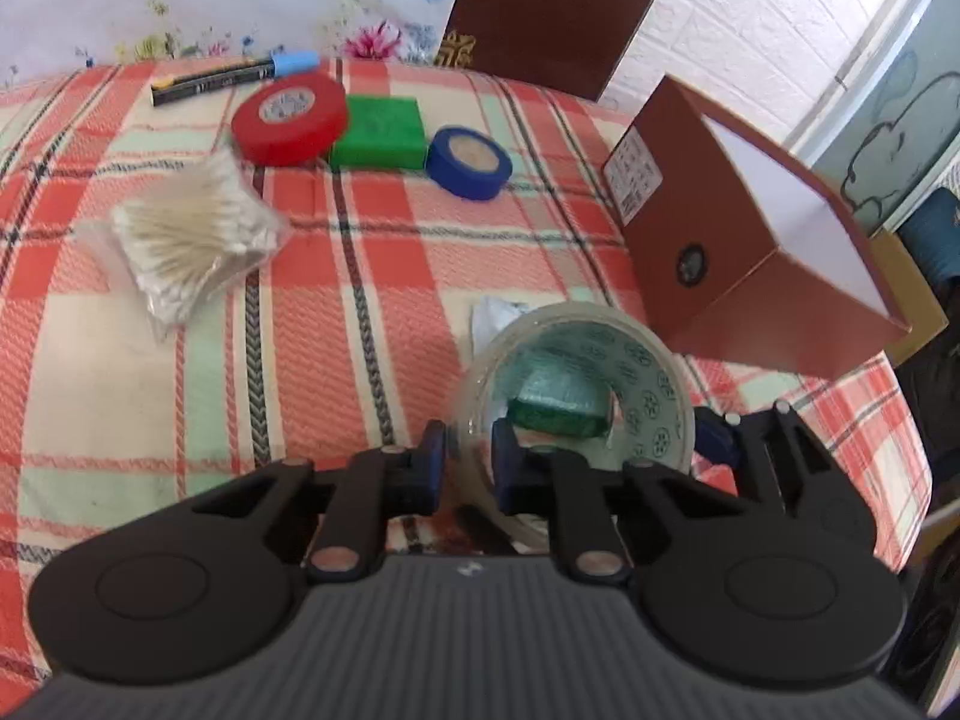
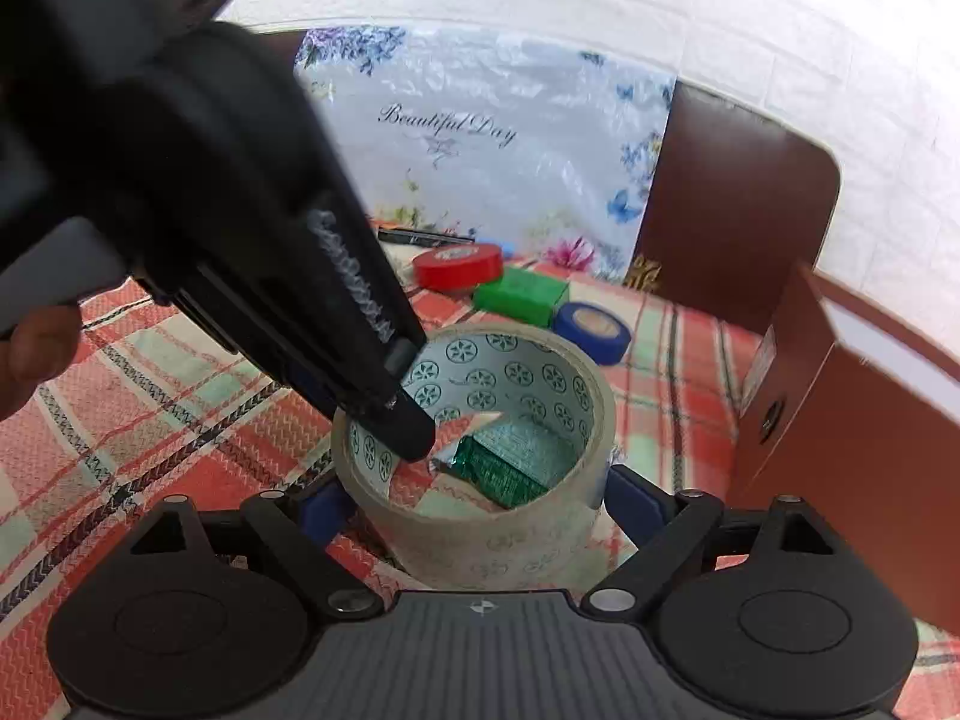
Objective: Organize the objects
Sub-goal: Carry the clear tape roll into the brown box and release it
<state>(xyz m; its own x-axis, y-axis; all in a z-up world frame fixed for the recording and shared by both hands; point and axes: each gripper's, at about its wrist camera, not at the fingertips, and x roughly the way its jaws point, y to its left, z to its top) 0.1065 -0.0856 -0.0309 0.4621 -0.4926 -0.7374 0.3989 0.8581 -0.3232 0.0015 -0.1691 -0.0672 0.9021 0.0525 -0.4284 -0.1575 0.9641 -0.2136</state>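
A clear packing tape roll [image 1: 576, 396] stands on the plaid tablecloth, with a small green packet [image 1: 555, 411] seen through its hole. My left gripper [image 1: 468, 462] is shut on the roll's near wall, one finger inside the hole and one outside. In the right wrist view the same roll [image 2: 480, 516] sits between my right gripper's blue fingers [image 2: 630, 504]; the right gripper [image 2: 474, 504] is spread wide around it, both pads close to its sides. The left gripper's body [image 2: 270, 240] crosses that view and reaches into the roll.
A brown open box [image 1: 750, 228] stands at the right, near the table edge. A red tape roll [image 1: 288, 117], green block [image 1: 375, 132], blue tape roll [image 1: 468, 162], black marker [image 1: 234, 78] and bag of cotton swabs [image 1: 192, 240] lie farther back. A brown chair [image 1: 558, 6] is behind.
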